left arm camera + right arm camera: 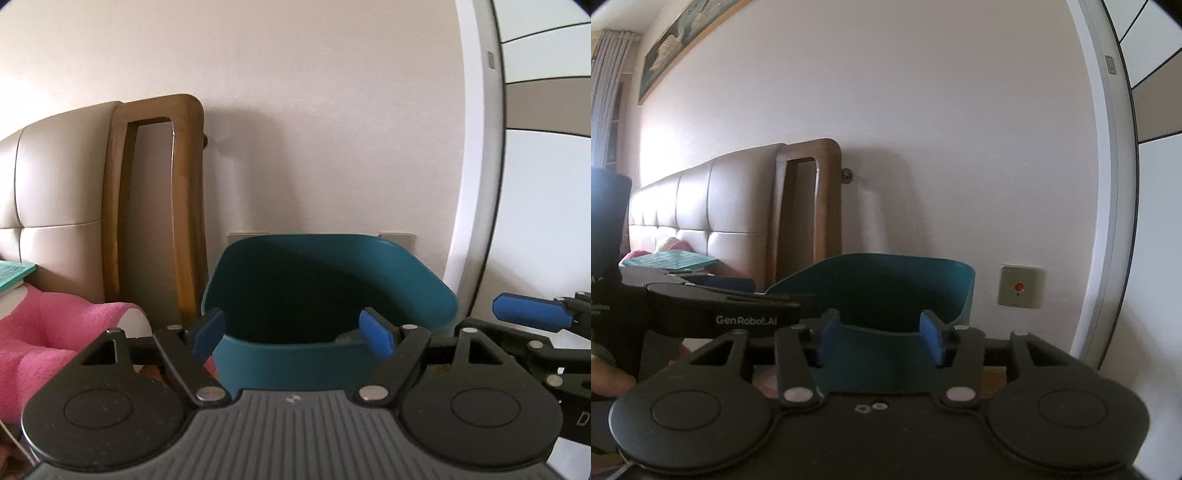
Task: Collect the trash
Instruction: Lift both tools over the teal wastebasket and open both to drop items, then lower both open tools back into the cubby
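A padded beige headboard (701,206) with a wooden end frame (155,206) is seen against the wall, a pink blanket (55,325) and a teal book (674,260) lying before it, and a wall switch plate (1019,287) beside the door frame. The teal trash bin (328,295) is placed directly ahead of both grippers. The left gripper (295,332) is held spread wide with nothing between its blue pads, and the right gripper (879,338) is likewise parted and unladen.
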Demonstrator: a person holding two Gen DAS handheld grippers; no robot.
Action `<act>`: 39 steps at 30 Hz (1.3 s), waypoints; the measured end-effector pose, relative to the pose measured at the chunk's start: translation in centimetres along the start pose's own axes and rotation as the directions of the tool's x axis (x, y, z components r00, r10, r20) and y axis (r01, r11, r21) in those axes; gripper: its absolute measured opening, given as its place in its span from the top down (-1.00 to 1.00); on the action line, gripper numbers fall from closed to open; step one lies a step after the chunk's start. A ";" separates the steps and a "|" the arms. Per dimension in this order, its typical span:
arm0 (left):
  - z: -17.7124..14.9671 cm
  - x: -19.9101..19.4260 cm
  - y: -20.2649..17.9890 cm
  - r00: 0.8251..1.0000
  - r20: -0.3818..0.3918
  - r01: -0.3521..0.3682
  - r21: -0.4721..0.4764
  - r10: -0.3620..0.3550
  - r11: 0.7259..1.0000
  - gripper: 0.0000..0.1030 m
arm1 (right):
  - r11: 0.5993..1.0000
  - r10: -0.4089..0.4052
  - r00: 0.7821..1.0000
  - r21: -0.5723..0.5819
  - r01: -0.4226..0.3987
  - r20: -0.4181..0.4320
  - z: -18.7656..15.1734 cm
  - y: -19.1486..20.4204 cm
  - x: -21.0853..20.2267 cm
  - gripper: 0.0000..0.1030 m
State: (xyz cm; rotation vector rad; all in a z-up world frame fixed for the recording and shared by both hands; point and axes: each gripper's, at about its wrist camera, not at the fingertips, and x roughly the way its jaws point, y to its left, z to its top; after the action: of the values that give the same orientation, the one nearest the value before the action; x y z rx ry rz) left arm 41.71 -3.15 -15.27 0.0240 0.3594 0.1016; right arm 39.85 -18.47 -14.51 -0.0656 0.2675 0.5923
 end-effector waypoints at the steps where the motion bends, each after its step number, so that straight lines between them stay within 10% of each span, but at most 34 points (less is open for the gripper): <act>1: -0.2 -0.4 -0.1 1.000 0.002 0.001 0.008 -0.001 1.000 -0.56 | 1.000 0.008 1.000 0.005 -0.008 -0.002 -0.2 0.0 -0.3 0.02; 20: -12.5 -5.0 0.0 0.994 -0.089 0.069 0.051 -0.065 0.996 -0.94 | 0.992 0.071 0.977 0.120 -0.048 -0.200 -15.9 -1.8 -2.2 -0.14; 29: -22.7 -2.6 1.2 0.969 -0.241 0.050 -0.049 -0.060 0.998 -0.94 | 0.982 0.065 0.904 0.188 0.017 -0.422 -25.9 -1.4 -0.1 -0.14; 39: -35.3 2.1 1.4 0.881 -0.459 0.107 -0.047 -0.116 0.993 -0.95 | 0.967 0.092 0.779 0.241 0.078 -0.620 -37.8 -0.3 1.5 -0.14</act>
State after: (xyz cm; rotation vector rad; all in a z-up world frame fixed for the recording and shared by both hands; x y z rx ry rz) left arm 31.06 -1.34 -49.00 -0.0427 0.8372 -0.0059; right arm 32.50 -23.07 -51.35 -0.0113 1.0017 0.5235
